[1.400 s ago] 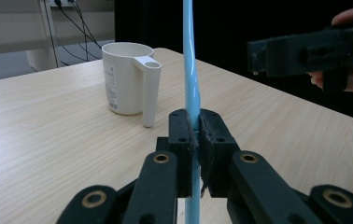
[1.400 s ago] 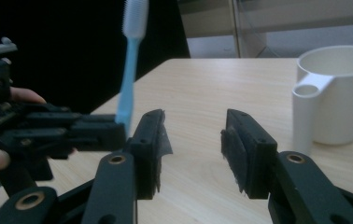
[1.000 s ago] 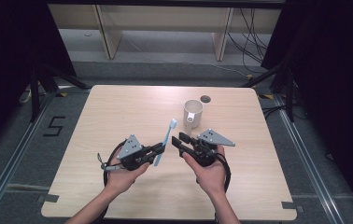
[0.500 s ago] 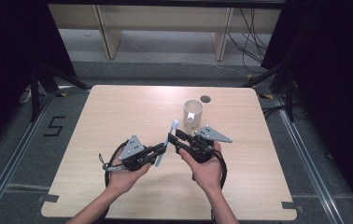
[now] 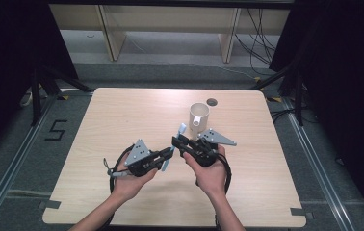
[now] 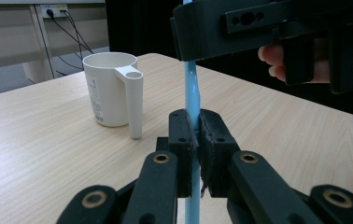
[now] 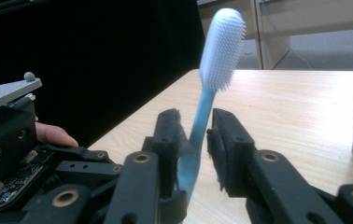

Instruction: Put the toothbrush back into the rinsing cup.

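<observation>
A light blue toothbrush (image 5: pixel 181 130) with a pale bristle head (image 7: pixel 222 46) stands slanted above the table. My left gripper (image 5: pixel 165 157) is shut on its lower handle (image 6: pixel 192 93); the pads press it from both sides in the left gripper view (image 6: pixel 192 122). My right gripper (image 5: pixel 178 142) sits higher on the brush, its jaws on either side of the neck (image 7: pixel 201 116). Slim gaps still show beside the right gripper's pads (image 7: pixel 197 122), so it is open. A white cup (image 5: pixel 199 115) with a handle stands just beyond the brush head.
The wooden table (image 5: pixel 122 110) has a small round hole (image 5: pixel 212 101) behind the cup. In the left gripper view the cup (image 6: pixel 113 88) stands to the left and the right gripper's body (image 6: pixel 268 23) hangs across the top. Dark curtains flank the table.
My right gripper has moved left from beside the brush and now has its jaws around the neck. The left gripper has kept hold and shifted slightly towards the person.
</observation>
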Demonstrator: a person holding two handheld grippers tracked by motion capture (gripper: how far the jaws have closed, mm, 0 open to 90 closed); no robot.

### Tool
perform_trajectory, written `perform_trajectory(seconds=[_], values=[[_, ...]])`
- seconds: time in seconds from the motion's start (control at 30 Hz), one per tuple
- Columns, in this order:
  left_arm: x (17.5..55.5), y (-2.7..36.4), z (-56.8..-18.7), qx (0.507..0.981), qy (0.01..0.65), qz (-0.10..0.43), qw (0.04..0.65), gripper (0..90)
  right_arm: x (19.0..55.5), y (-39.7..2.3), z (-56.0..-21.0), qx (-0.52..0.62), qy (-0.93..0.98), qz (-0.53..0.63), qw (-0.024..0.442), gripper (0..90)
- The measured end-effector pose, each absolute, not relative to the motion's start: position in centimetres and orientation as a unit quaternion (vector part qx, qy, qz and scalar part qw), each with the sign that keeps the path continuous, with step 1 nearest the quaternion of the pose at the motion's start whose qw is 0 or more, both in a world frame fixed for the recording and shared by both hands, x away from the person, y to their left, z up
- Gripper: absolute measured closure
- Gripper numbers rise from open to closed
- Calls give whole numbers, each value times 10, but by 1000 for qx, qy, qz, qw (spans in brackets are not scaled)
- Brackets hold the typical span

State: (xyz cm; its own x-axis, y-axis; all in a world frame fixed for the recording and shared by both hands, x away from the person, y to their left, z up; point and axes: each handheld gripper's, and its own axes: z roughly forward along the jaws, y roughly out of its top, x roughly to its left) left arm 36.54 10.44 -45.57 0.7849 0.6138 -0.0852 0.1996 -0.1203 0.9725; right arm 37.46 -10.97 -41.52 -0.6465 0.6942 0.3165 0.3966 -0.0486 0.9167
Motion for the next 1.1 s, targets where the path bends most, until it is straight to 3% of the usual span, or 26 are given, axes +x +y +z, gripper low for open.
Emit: perform_trajectory(seconds=[0.33, 0.43, 0.73, 0.77, 0.8, 0.83, 0.87, 1.1], values=[[366, 101, -455, 727, 284, 175, 601, 833, 375, -112, -416, 398, 669, 614, 132, 821], [367, 100, -457, 722, 281, 174, 607, 833, 372, -111, -416, 409, 666, 613, 114, 833], [367, 99, -456, 727, 284, 170, 602, 822, 374, -111, -414, 389, 678, 609, 134, 847], [368, 99, -456, 727, 283, 165, 604, 761, 373, -110, -414, 388, 677, 611, 135, 847], [368, 98, -456, 730, 282, 162, 601, 761, 373, -110, -414, 388, 677, 611, 135, 847], [369, 98, -457, 730, 282, 159, 602, 655, 373, -111, -413, 387, 679, 609, 135, 847], [369, 97, -458, 729, 285, 158, 602, 655, 373, -111, -413, 387, 679, 609, 135, 847], [364, 100, -461, 729, 268, 188, 600, 382, 375, -119, -408, 372, 678, 610, 171, 847]])
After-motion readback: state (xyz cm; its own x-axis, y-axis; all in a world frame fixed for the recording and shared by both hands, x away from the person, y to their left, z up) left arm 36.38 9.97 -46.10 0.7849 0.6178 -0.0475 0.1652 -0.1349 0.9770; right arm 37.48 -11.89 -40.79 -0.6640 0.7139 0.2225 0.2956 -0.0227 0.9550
